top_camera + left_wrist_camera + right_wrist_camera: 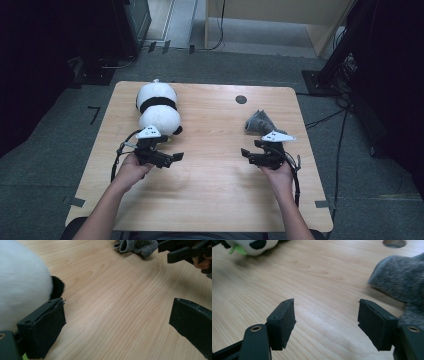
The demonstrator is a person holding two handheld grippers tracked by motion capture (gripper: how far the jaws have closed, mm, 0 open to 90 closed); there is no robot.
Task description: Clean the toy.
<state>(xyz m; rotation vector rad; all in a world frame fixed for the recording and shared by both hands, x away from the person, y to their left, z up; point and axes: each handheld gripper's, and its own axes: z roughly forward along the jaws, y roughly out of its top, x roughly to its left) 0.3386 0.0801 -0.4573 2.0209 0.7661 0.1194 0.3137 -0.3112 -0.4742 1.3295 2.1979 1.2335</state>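
Observation:
A black-and-white panda plush (158,107) lies at the table's back left; it fills the left of the left gripper view (20,285) and sits far off in the right gripper view (254,244). A grey fuzzy sock (259,121) lies at the right, seen close in the right gripper view (402,280) and farther off in the left gripper view (140,246). My left gripper (176,158) is open just in front of the panda, its jaws (117,322) wide apart over bare wood. My right gripper (245,153) is open beside the sock, with nothing between its jaws (325,320).
The wooden table (210,190) has a round cable hole (241,99) near its back edge. Black stands and cables stand on the grey floor around it, with a pale wooden frame (280,20) behind.

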